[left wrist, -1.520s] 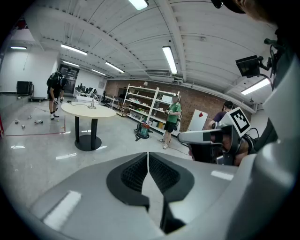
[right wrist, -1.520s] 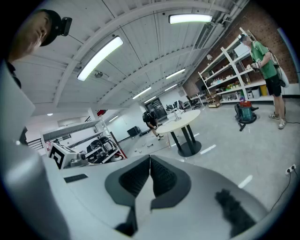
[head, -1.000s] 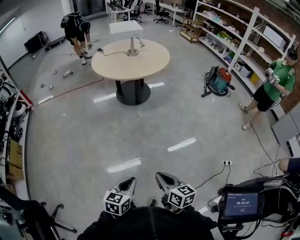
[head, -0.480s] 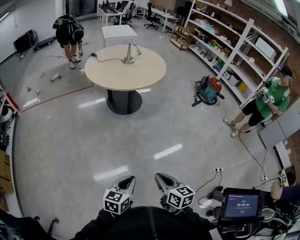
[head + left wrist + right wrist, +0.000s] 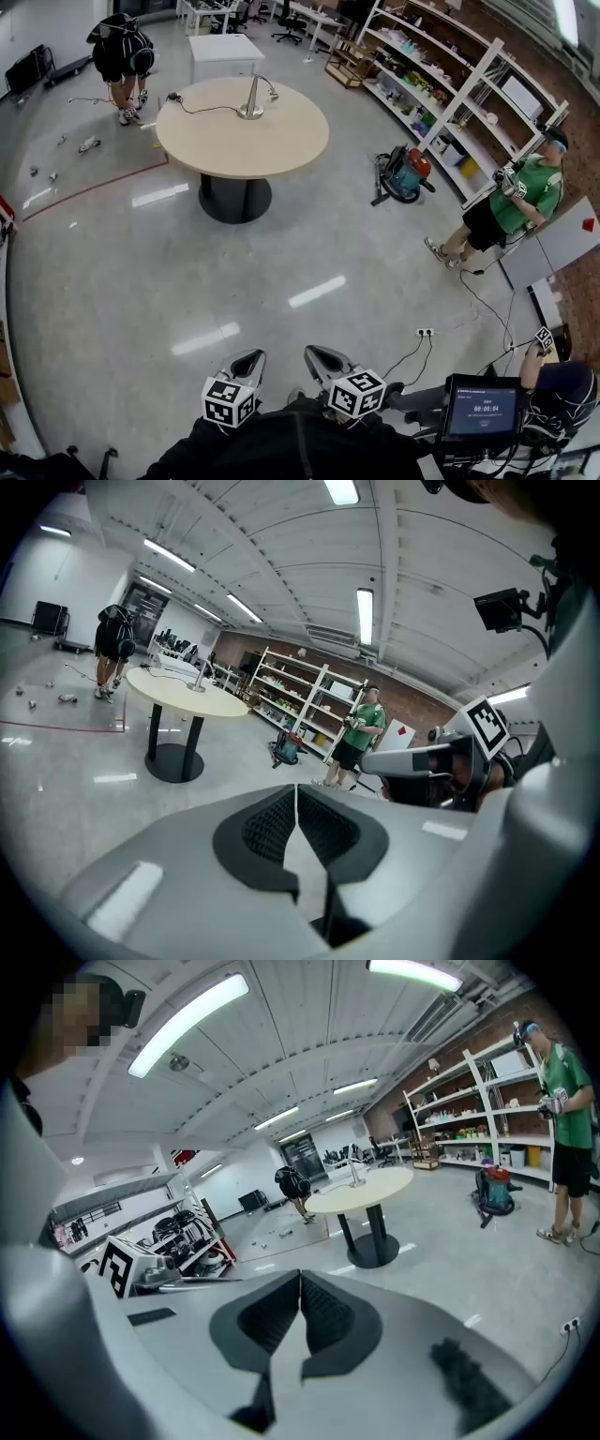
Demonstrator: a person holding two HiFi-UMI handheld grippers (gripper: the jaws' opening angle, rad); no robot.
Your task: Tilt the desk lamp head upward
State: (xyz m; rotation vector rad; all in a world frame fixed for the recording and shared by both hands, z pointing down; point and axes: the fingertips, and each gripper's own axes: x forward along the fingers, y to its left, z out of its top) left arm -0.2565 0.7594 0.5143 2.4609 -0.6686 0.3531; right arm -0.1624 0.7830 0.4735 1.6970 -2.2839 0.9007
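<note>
A silver desk lamp [image 5: 253,95] stands on the far side of a round beige table [image 5: 242,141] across the room; its thin arm bends over to a small head at the right. The lamp [image 5: 198,682] also shows tiny in the left gripper view and, as the lamp [image 5: 355,1177], in the right gripper view. Both grippers sit close to my body, far from the table. My left gripper [image 5: 248,362] is shut with nothing in it. My right gripper [image 5: 314,357] is shut and empty too.
A person [image 5: 120,58] bends over beyond the table; another in a green shirt [image 5: 511,204] stands at the right by white shelving [image 5: 450,89]. A red-and-teal vacuum [image 5: 401,174] sits on the floor. A power strip [image 5: 426,332] and cables lie near a screen [image 5: 484,408].
The view has swung: table and lamp slid left and slightly up in the head view, the person in green came further in. Both grippers stay shut, low in front of me.
</note>
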